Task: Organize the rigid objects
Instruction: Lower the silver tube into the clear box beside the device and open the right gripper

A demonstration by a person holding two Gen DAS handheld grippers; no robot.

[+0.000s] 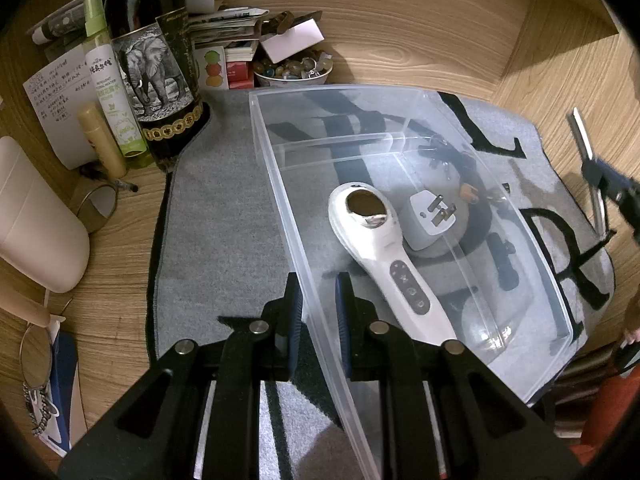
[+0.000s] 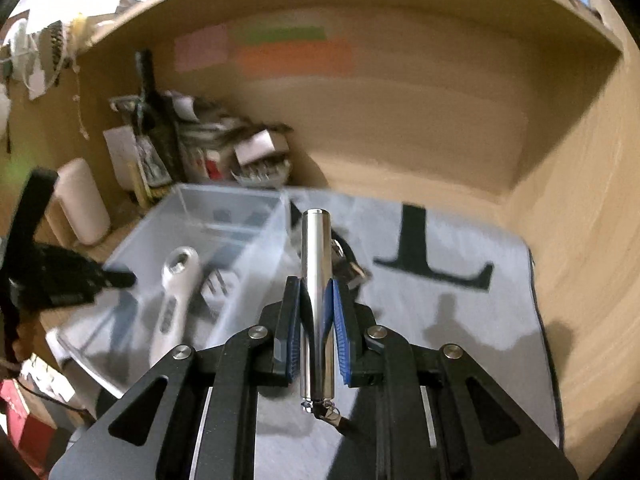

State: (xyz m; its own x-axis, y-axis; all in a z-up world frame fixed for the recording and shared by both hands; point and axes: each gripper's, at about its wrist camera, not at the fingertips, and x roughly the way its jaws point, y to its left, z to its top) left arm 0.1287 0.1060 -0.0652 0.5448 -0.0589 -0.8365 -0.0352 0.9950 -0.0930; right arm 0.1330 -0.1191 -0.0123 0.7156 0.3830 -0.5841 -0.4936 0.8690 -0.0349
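Note:
A clear plastic bin (image 1: 276,152) sits on a grey mat (image 1: 216,216). It holds a white handheld device (image 1: 384,248), a white plug adapter (image 1: 432,220), a black stick (image 1: 505,260) and keys (image 1: 468,192). My left gripper (image 1: 318,300) is shut on the bin's near left wall. My right gripper (image 2: 316,308) is shut on a shiny metal cylinder (image 2: 316,264) and holds it above the mat, right of the bin (image 2: 224,204). The right gripper also shows at the right edge of the left wrist view (image 1: 600,176).
A dark bottle with an elephant label (image 1: 156,64), a green spray bottle (image 1: 112,88), papers and a bowl of small stones (image 1: 292,70) crowd the back left. A white container (image 1: 36,220) lies at the left. Wooden walls enclose the desk.

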